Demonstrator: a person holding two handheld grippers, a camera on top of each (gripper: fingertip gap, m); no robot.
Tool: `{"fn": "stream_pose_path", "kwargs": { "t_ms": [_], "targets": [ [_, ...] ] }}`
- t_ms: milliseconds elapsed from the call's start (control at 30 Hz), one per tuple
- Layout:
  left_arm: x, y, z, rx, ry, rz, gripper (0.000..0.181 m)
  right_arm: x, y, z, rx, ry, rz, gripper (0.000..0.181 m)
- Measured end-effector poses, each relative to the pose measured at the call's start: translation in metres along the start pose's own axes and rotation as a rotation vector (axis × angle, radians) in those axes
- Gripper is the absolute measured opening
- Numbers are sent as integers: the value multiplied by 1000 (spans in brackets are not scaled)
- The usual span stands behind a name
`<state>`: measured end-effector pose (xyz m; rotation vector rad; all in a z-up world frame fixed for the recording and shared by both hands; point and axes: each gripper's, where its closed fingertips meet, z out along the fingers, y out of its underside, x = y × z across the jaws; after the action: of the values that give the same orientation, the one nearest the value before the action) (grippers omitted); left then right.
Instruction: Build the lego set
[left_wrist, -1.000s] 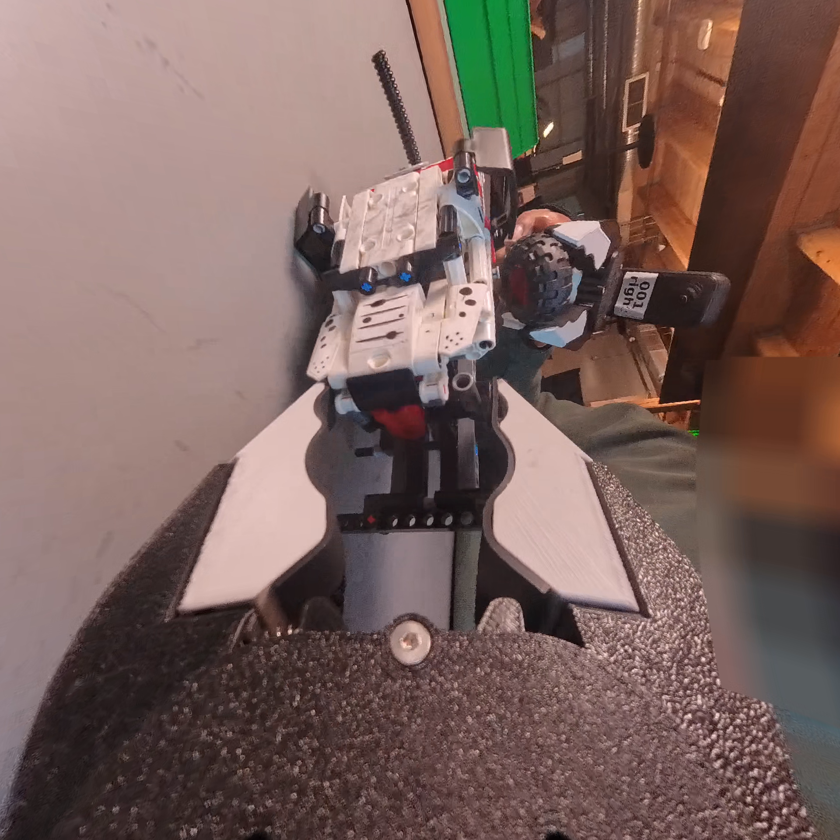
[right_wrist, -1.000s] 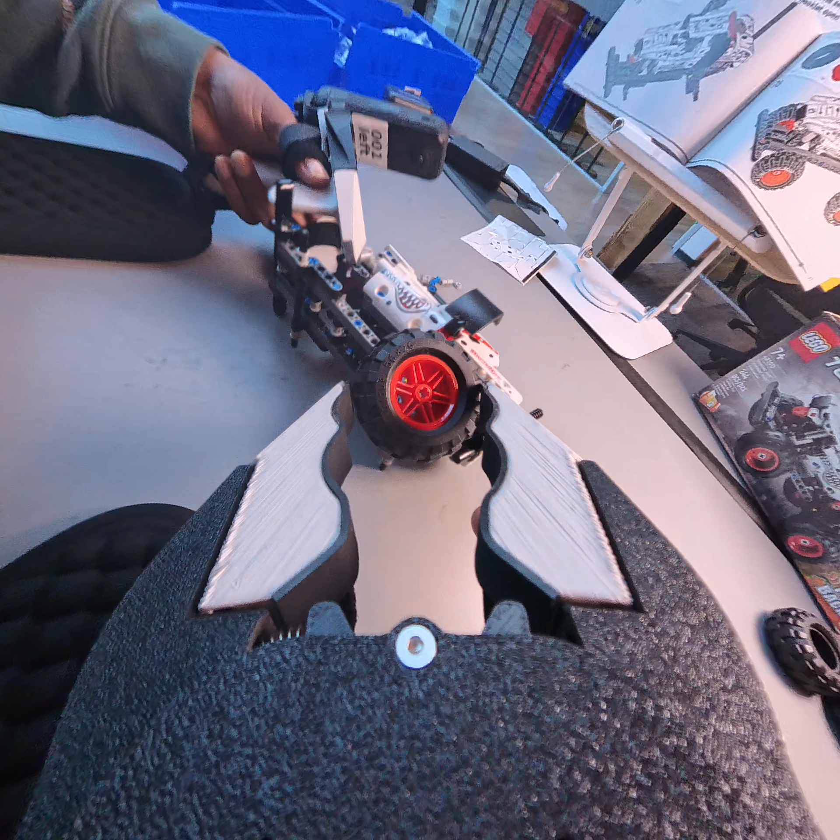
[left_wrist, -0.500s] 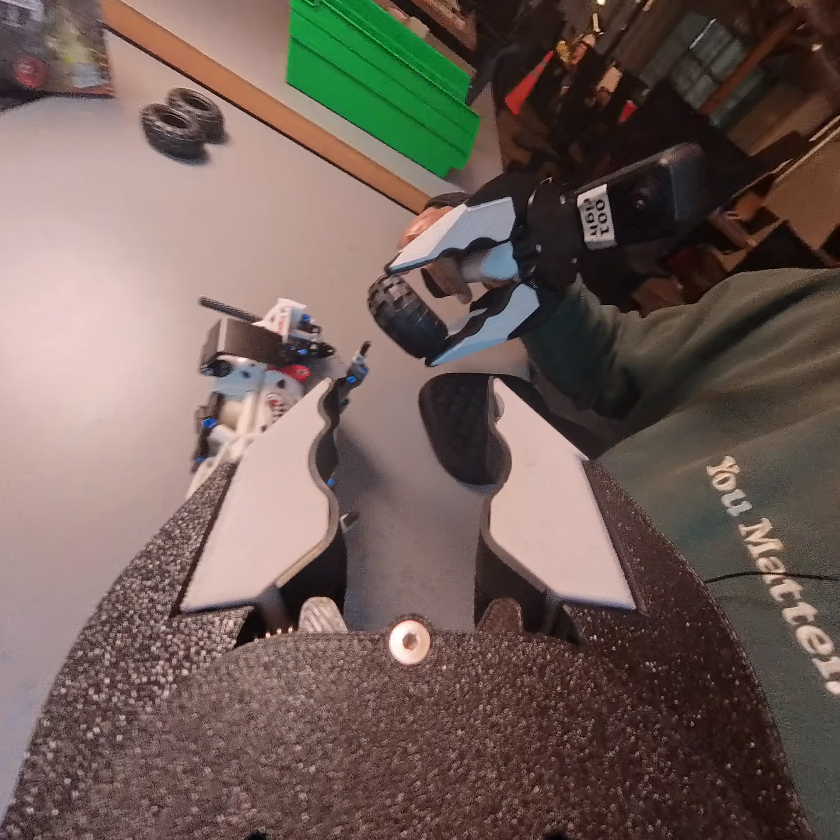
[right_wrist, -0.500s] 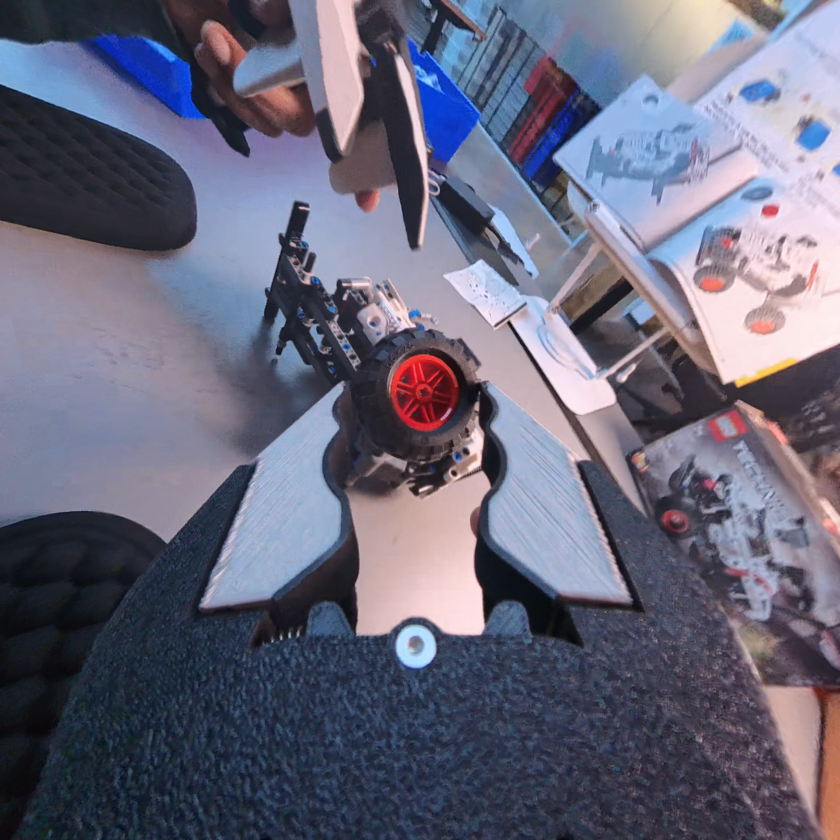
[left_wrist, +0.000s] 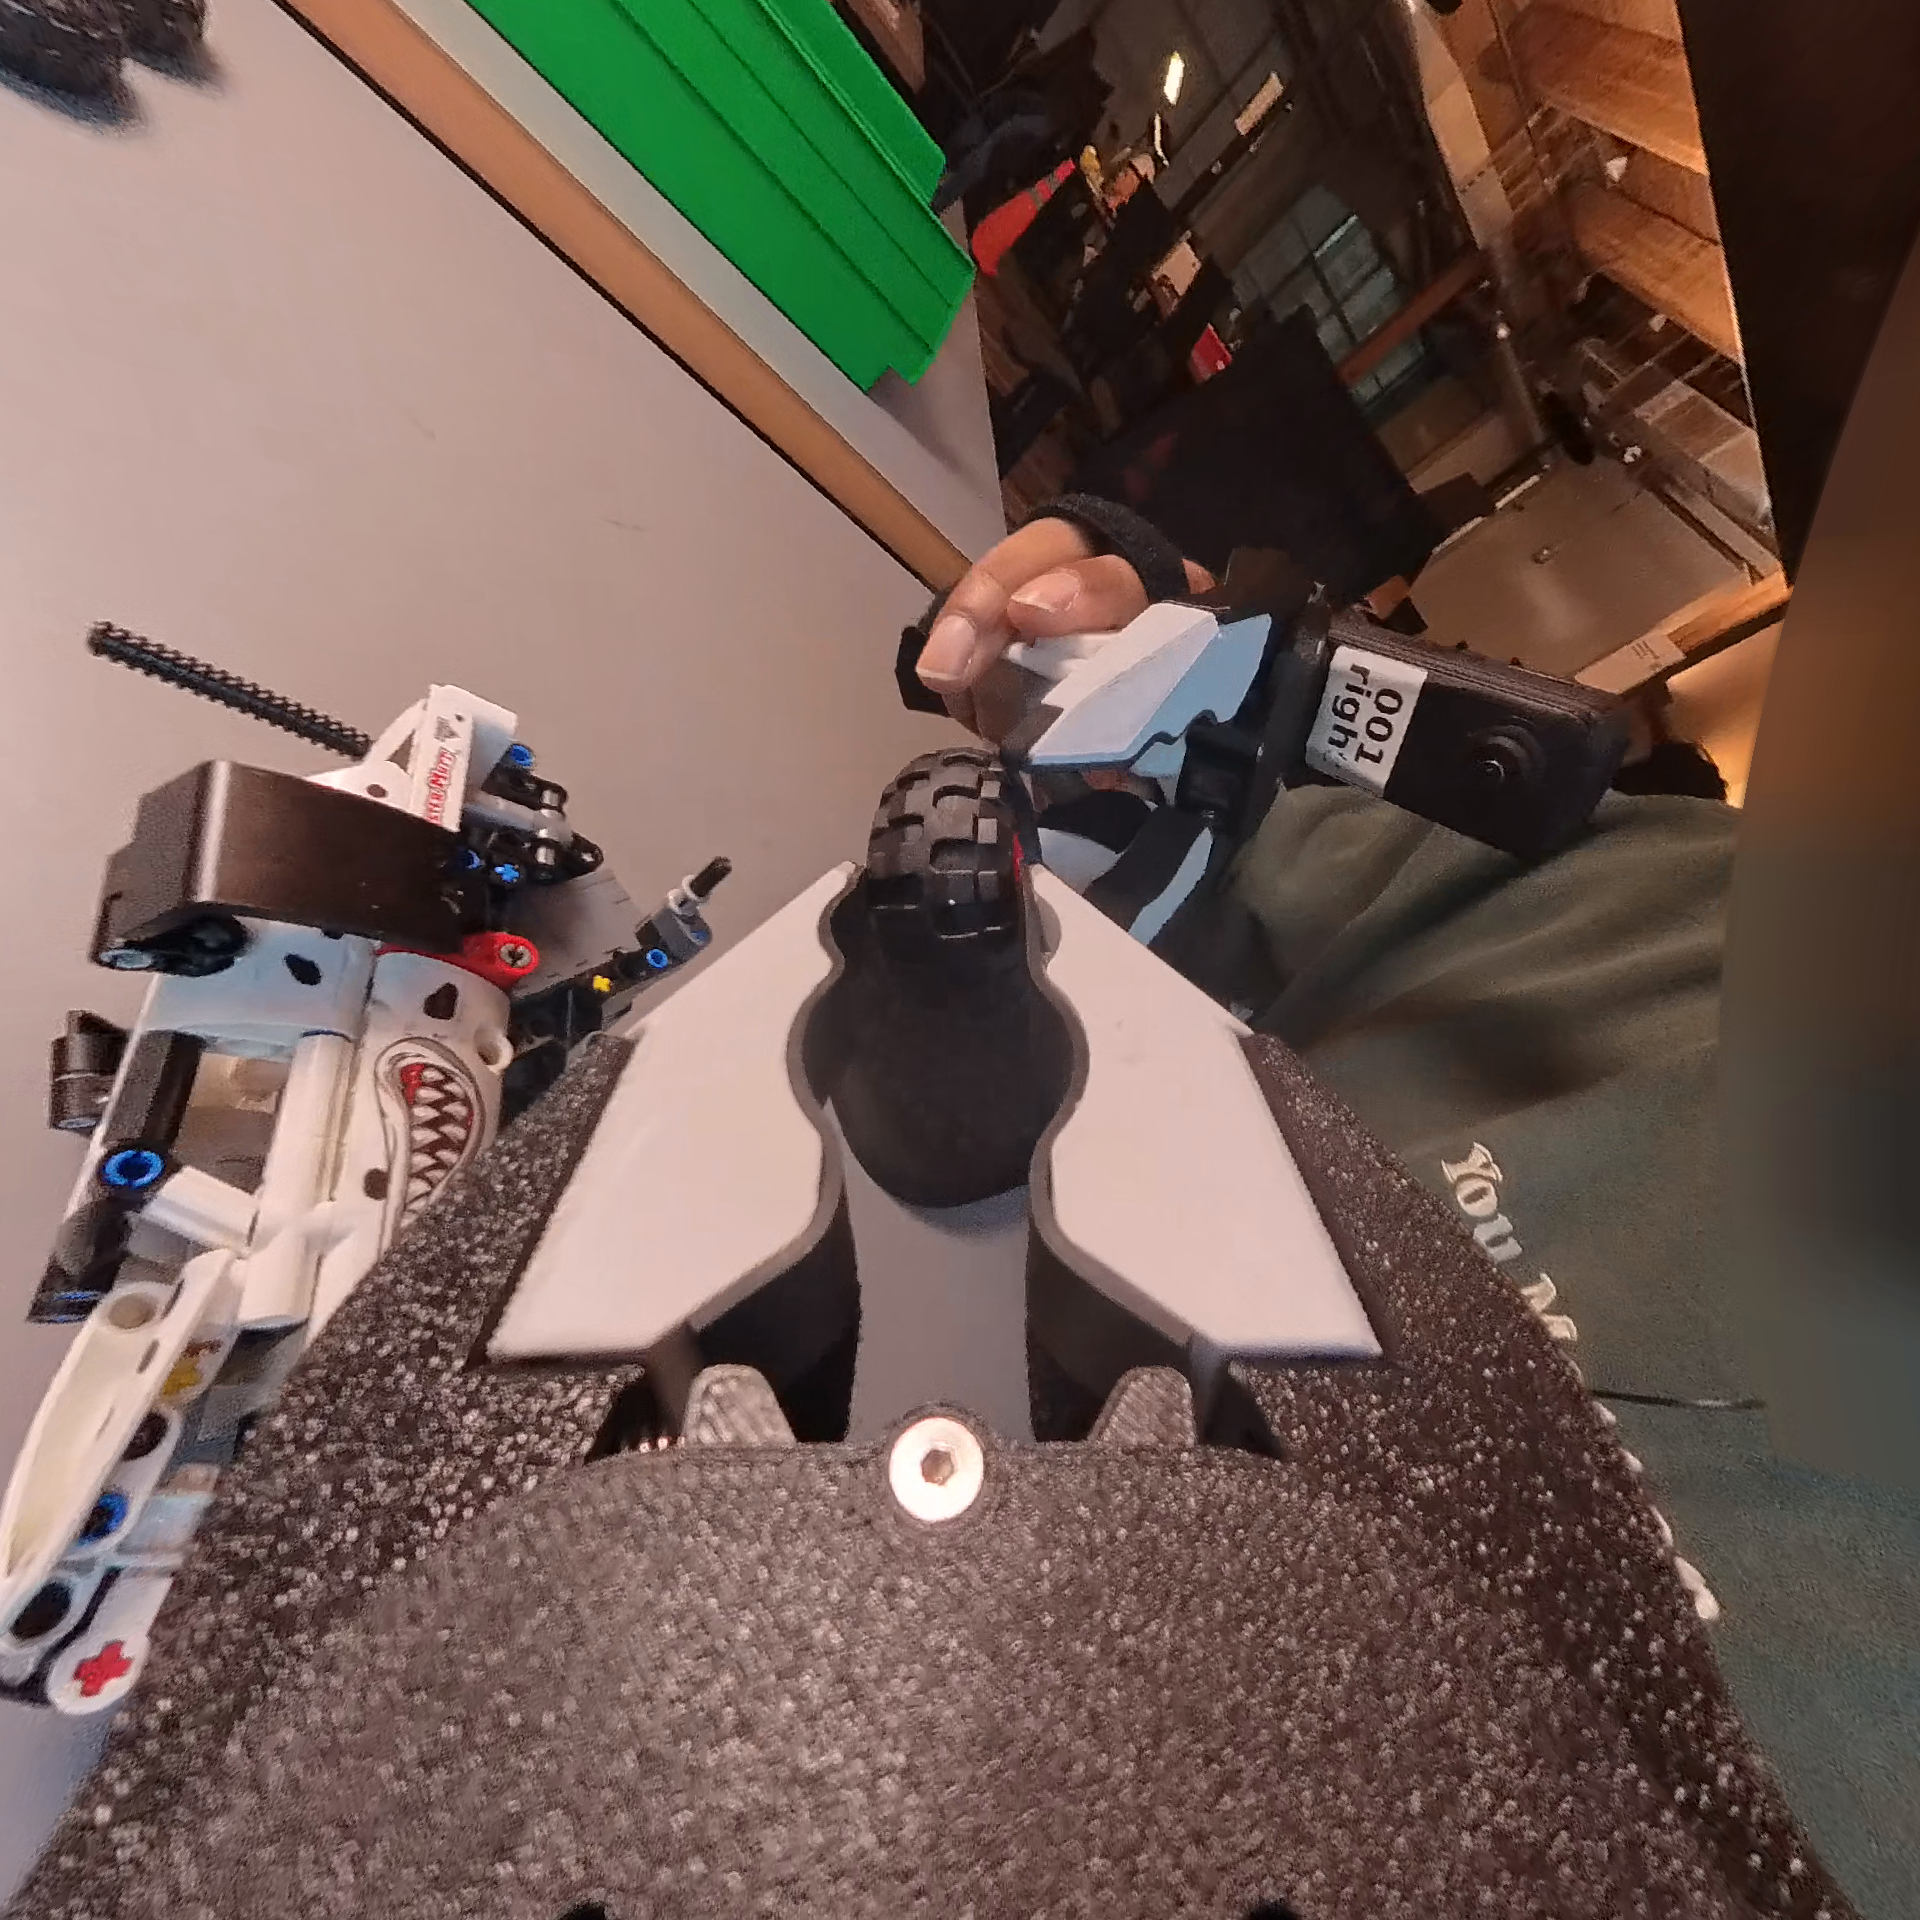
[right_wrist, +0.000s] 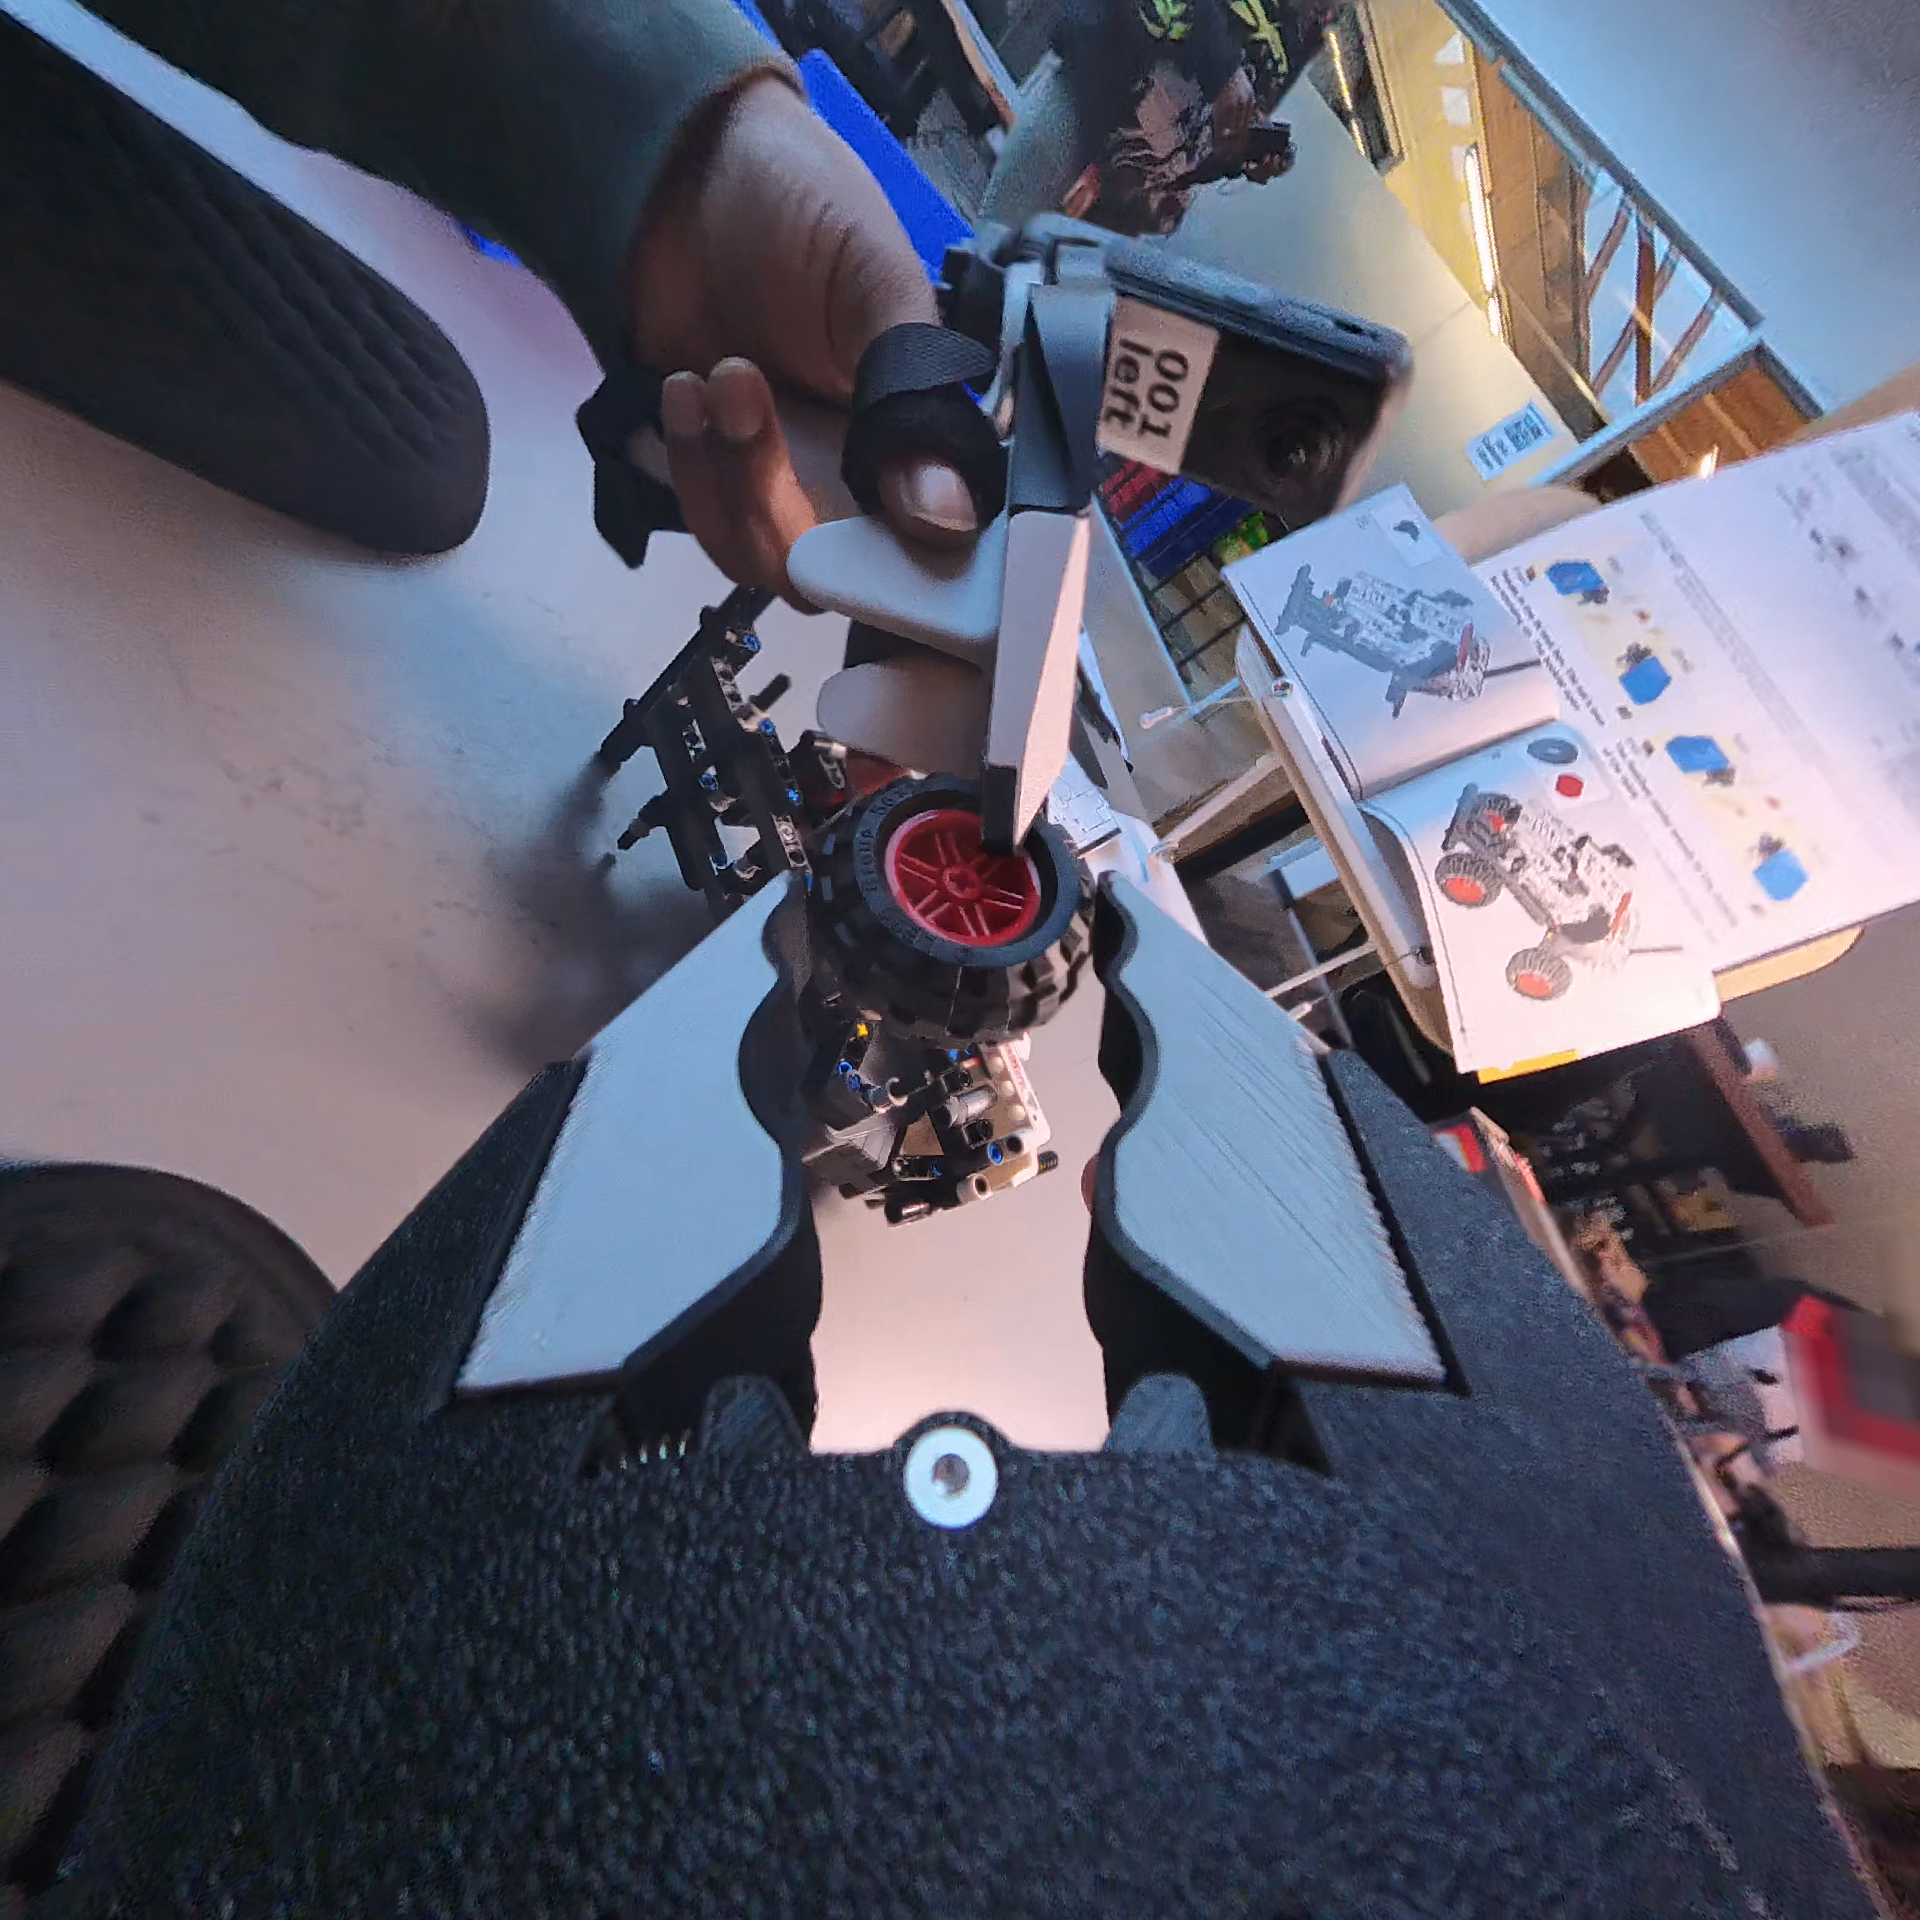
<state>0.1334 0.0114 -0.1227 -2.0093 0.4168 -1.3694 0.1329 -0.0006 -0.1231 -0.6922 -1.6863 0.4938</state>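
Left gripper (left_wrist: 940, 914) first, from its own camera; its two grey fingers stand apart with the knobby black wheel (left_wrist: 940, 857) sitting in the gap at the tips, and I honestly can't tell if they're pinching the tyre or only framing it; the right gripper (left_wrist: 1049, 800) comes in from the far side, one finger laid over the top of the tyre. The half-built white truck body (left_wrist: 312, 1039) lies on the grey table (left_wrist: 364, 416) just to the left, not held by anything, a loose axle stub poking out toward the wheel.

Right wrist view; the right gripper (right_wrist: 940, 904) has its fingers hugging the tyre on both flanks, so I'd call that one clamped on the wheel (right_wrist: 961, 883); the left gripper (right_wrist: 1013, 821) pokes a tip right into the red hub. The truck's chassis sits directly behind and under the wheel; the instruction booklet (right_wrist: 1558, 748) is propped off to the right.

What worries me: the truck is free on the table, so any push to seat the wheel could just shove it sideways; and that tip pressing on the hub could lever the wheel askew in the right gripper's hold, or pop it out entirely.
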Motion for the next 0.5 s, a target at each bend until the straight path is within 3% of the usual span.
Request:
{"fn": "stream_pose_path", "kwargs": {
  "t_ms": [233,333,500],
  "targets": [
    [-7,-42,-15,145,-102,-25,26,35,3,2,-26,113,243,73],
    [-7,-48,-6,127,-96,-30,26,44,11,12,-72,155,230,73],
    [-14,-45,2,120,-77,-93,26,52,23,15,-103,183,175,58]
  ]
}}
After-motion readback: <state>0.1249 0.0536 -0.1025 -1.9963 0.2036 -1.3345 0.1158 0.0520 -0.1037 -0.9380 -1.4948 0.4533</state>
